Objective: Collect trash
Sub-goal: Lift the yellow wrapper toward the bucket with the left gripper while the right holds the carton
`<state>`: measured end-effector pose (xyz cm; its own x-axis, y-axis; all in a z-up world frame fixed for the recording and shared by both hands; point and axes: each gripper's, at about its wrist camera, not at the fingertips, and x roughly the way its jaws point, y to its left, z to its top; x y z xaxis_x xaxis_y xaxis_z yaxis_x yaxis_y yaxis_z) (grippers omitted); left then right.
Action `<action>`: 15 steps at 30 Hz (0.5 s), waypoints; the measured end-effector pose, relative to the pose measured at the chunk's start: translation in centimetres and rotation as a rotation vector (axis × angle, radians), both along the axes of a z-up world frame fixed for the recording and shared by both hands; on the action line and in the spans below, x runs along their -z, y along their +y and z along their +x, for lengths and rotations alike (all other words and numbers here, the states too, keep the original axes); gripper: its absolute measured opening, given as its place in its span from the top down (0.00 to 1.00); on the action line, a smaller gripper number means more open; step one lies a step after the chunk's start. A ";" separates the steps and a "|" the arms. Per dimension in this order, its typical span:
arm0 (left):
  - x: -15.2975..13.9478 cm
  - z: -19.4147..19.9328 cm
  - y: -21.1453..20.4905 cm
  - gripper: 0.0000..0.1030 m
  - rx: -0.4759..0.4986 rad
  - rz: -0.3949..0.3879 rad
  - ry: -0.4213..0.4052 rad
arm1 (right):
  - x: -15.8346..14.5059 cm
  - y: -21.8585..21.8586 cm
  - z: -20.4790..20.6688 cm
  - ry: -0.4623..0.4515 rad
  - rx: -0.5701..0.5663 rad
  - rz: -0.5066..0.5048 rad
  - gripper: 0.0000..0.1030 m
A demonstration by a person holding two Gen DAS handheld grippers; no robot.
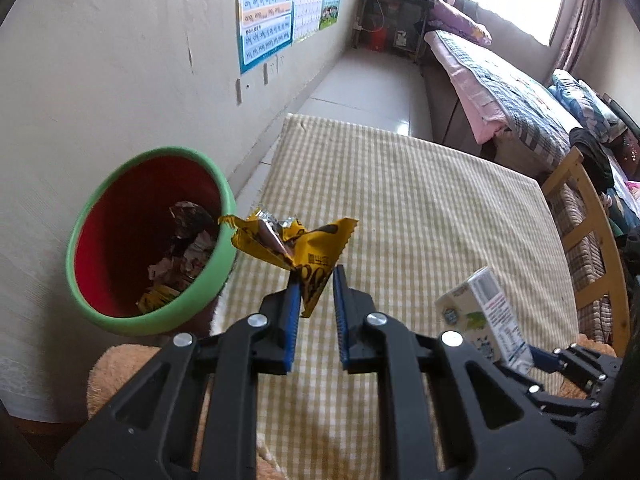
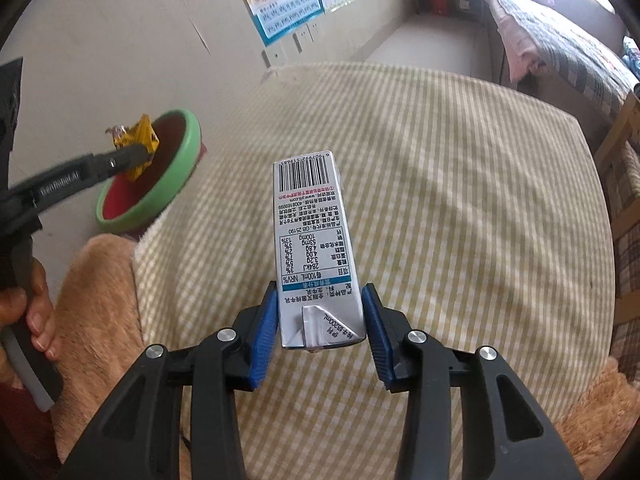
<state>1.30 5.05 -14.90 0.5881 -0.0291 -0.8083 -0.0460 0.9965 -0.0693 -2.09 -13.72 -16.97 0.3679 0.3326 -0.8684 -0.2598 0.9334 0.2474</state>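
My left gripper [image 1: 316, 280] is shut on a crumpled yellow snack wrapper [image 1: 294, 242] and holds it in the air just right of the bin's rim. The bin [image 1: 100, 304] is red inside with a green rim, stands left of the table by the wall and holds several pieces of trash. My right gripper [image 2: 320, 300] is shut on a grey milk carton [image 2: 314, 244], held above the checked tablecloth. In the right wrist view the left gripper [image 2: 138, 154] holds the wrapper [image 2: 136, 138] over the bin [image 2: 176, 184]. The carton [image 1: 484, 314] also shows in the left wrist view.
The table carries a yellow checked cloth [image 1: 400, 208]. A tan plush blanket [image 2: 100, 296] lies at its near edge. A wall with posters [image 1: 264, 12] is at the left. A bed [image 1: 500, 92] and a wooden chair [image 1: 588, 216] stand at the right.
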 end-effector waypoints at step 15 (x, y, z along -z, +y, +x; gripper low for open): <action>-0.9 -0.6 2.4 0.85 -0.057 0.009 -0.023 | -3.7 3.1 2.2 -0.070 -0.050 0.055 0.61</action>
<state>0.70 7.50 -13.99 0.6070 0.0120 -0.7946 -0.1009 0.9930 -0.0621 0.06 -10.66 -13.27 0.4082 0.3985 -0.8213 -0.3244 0.9043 0.2775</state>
